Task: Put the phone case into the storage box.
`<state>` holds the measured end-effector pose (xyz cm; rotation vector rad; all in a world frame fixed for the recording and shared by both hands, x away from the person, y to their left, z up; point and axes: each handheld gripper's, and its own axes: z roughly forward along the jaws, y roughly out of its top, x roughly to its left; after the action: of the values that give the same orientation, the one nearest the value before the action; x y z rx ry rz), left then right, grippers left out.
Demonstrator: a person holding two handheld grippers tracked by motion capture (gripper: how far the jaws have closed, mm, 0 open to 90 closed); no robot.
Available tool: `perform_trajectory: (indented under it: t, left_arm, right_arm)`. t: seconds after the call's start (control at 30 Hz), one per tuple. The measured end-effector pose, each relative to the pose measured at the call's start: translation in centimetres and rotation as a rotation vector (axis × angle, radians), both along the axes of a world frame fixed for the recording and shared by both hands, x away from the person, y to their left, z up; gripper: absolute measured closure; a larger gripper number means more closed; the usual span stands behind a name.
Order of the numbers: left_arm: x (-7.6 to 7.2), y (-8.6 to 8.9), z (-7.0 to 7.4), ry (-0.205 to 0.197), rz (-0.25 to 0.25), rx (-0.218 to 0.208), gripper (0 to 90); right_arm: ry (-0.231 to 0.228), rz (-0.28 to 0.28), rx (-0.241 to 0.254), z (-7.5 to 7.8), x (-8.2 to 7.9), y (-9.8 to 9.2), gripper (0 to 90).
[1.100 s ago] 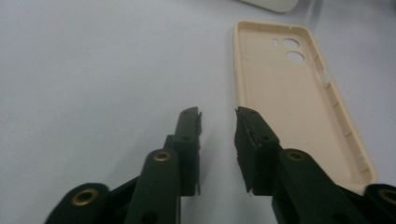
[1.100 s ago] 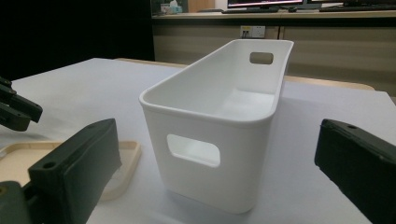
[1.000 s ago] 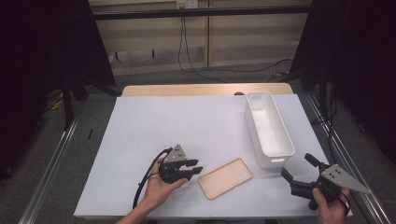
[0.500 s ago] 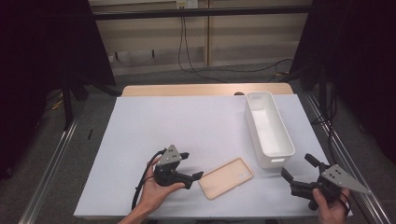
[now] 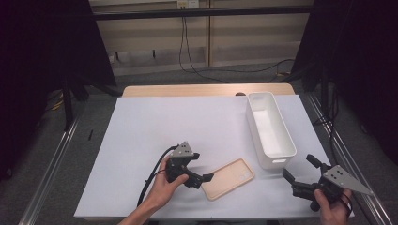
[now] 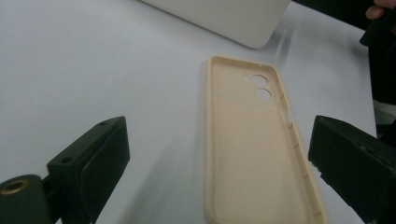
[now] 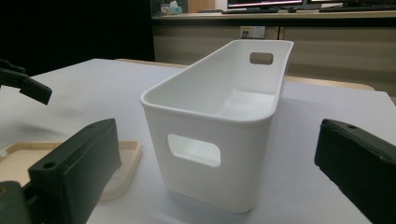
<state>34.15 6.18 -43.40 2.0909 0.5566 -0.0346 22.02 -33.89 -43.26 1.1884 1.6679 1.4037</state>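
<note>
A beige phone case (image 5: 230,178) lies hollow side up on the white table cover, near the front edge. My left gripper (image 5: 202,166) sits just left of it and points at its near end. Its jaws have just been opening and now stand wide. In the left gripper view the phone case (image 6: 252,140) lies on the table between and beyond the jaws of my left gripper (image 6: 217,126), with no pad pressing on it. My right gripper (image 5: 300,167) is open at the front right, aimed at the white bin (image 5: 274,161). Nothing sits between the jaws of my right gripper (image 7: 215,128).
The long white bin (image 7: 205,154) stands empty at the right, with handle cutouts in its ends. Its corner (image 6: 224,18) lies just beyond the case. The white table cover (image 5: 187,122) spreads out behind the case. Metal rails run along both table sides.
My left gripper's jaws have spread from nearly shut to wide, and the hand has shifted slightly. The case lies flat in the same spot. The right gripper has not moved.
</note>
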Motion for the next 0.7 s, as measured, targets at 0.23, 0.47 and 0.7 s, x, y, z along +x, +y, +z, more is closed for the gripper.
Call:
perform_trajectory:
  t: [0.23, 0.47, 0.7]
  left_arm:
    - [0.7, -1.5, 0.0, 0.008, -0.027, 0.075, 6.0]
    - [1.4, -2.6, -0.3, 0.059, -0.102, 0.124, 6.6]
    - [1.9, -3.5, -0.2, 0.053, -0.134, 0.212, 10.4]
  right_arm:
    - [0.001, -0.002, -0.002, 0.0, 0.0, -0.1, 0.0]
    - [0.004, -0.006, 0.0, 0.0, 0.0, -0.1, 0.0]
    - [0.004, -0.008, -0.003, 0.0, 0.0, 0.0, 0.2]
